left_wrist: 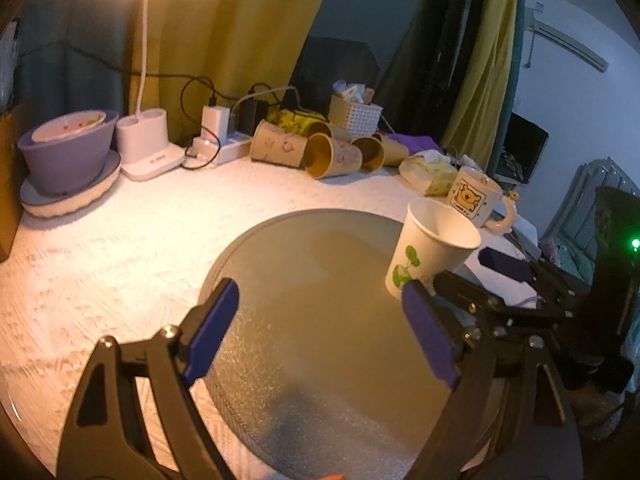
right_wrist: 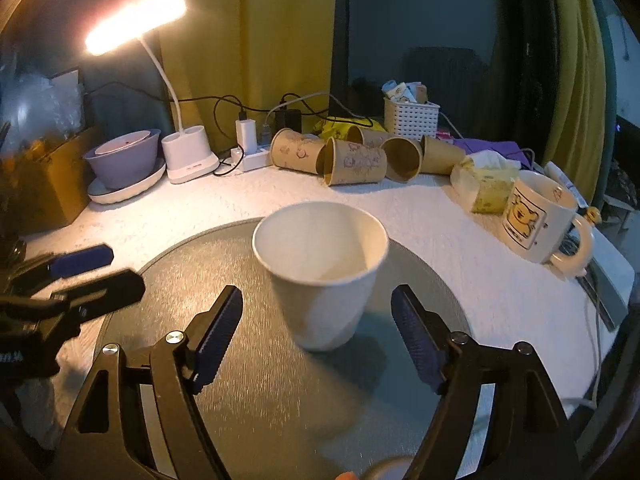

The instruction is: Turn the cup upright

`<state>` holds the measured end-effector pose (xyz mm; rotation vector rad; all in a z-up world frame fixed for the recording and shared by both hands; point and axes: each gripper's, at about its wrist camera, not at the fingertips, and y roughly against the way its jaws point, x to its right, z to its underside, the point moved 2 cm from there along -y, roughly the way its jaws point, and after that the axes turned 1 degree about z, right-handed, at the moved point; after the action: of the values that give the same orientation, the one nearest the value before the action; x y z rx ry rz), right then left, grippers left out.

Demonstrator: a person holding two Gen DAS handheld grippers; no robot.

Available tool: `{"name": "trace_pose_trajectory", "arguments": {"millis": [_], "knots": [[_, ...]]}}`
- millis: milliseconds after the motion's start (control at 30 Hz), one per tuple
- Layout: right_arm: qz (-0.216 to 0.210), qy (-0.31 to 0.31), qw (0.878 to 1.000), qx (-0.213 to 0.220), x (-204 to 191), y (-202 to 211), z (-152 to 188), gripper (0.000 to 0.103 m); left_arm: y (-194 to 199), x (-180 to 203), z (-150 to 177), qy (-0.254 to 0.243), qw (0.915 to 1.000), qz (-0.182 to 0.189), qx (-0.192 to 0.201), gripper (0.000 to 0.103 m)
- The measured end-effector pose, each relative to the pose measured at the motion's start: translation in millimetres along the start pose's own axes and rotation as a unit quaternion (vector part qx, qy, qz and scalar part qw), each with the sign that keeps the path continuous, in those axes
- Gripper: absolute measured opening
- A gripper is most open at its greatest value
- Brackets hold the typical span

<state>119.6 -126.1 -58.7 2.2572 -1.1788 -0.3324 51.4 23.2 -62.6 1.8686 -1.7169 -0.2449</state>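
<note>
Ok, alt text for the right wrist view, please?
A white paper cup stands upright, mouth up, on a round grey mat, between the open jaws of the right gripper without touching them. The left gripper shows at left; brown paper cups lie tipped behind.

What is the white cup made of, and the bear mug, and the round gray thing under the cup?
White cup: probably paper, matte thin wall with a rolled rim. Bear mug: likely glazed ceramic, glossy, thick handle. Round gray mat: unclear, maybe foam or textured plastic; its surface looks finely speckled.

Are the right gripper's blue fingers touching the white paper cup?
Apart. The right wrist view shows grey mat between the white paper cup and each blue finger of the right gripper.
</note>
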Motion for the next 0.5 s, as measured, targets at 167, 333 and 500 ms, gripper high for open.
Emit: {"name": "trace_pose_trajectory", "arguments": {"millis": [167,333,500], "knots": [[0.002,-0.004,1.000,-0.005,1,14,7,0.080,9,8,-1,-0.022,0.9995,0.001,0.022,0.085],[0.008,-0.011,1.000,0.002,3,31,11,0.080,15,16,0,-0.044,0.9983,0.001,0.039,0.085],[0.015,-0.011,1.000,0.016,5,47,12,0.080,26,25,-2,-0.064,0.9960,0.002,0.063,0.085]]}}
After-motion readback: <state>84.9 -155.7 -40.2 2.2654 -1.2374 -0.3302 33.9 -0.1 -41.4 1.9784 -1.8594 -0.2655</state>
